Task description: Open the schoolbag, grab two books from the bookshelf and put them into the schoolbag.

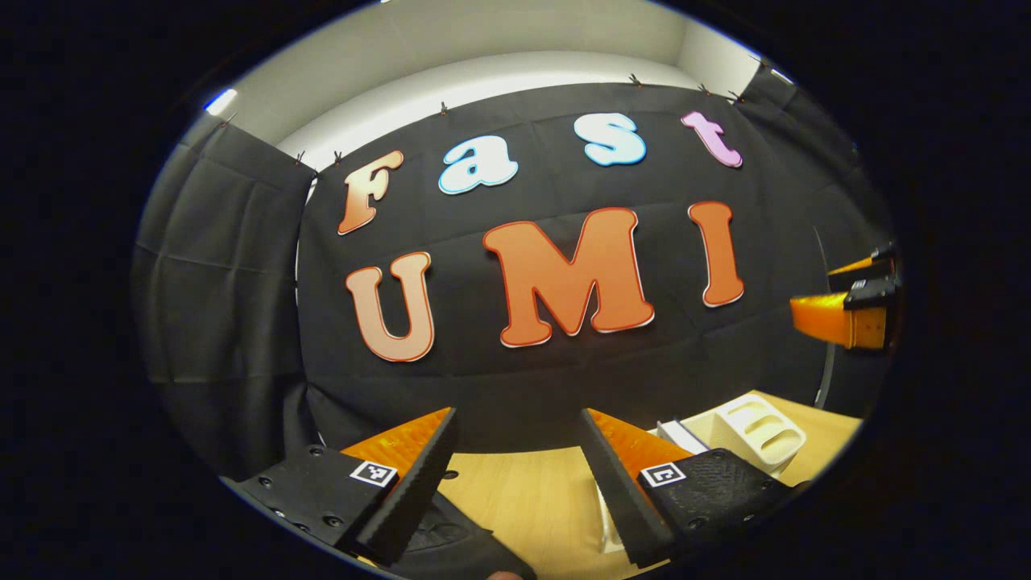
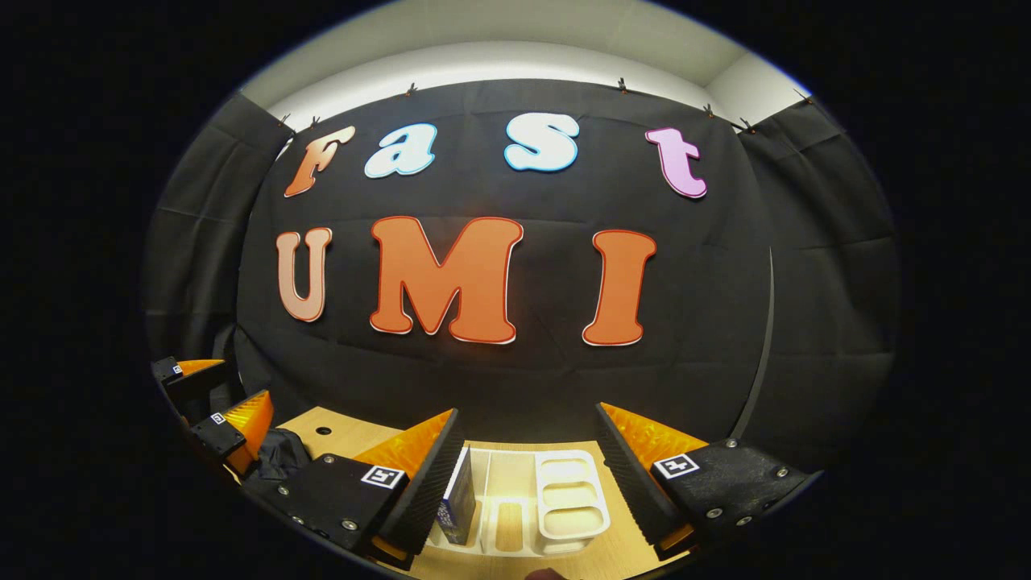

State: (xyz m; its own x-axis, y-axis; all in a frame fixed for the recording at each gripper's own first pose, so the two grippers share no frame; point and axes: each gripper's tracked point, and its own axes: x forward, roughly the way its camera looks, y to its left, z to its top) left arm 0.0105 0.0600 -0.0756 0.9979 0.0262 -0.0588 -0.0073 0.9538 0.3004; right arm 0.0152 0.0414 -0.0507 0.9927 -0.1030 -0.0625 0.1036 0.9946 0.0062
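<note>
**Inspector:** Report the surroundings.

**Operator:** Black cloth wall (image 2: pixel 515 379) ahead and to both sides, a pale ceiling band above it. Below lies a light wooden table (image 1: pixel 532 491).

**Inspector:** Left unit status?

**Operator:** My left gripper (image 1: pixel 519 471) is raised above the table with its fingers spread wide — nothing between them. In the right gripper view it appears at the far left (image 2: pixel 213 403), also gaping. A dark fabric item, apparently the schoolbag (image 1: pixel 451 536), sits under my left finger at the bottom edge; in the right gripper view the same dark fabric (image 2: pixel 278 455) lies on the table just beside the left gripper. I cannot tell whether it is open or zipped.

**Inspector:** Right unit?

**Operator:** My right gripper (image 2: pixel 527 475) is likewise wide apart and empty, hovering over the white bookshelf (image 2: pixel 568 495).

**Inspector:** Contents?

**Operator:** One dark blue book (image 2: pixel 459 499) stands upright in the leftmost compartment — close to my left-hand finger, not gripped. The other compartments look bare. In the left gripper view the bookshelf (image 1: pixel 753 431) sits off to the right on the table, and the right gripper (image 1: pixel 846 310) shows at the right edge, higher up.
</note>
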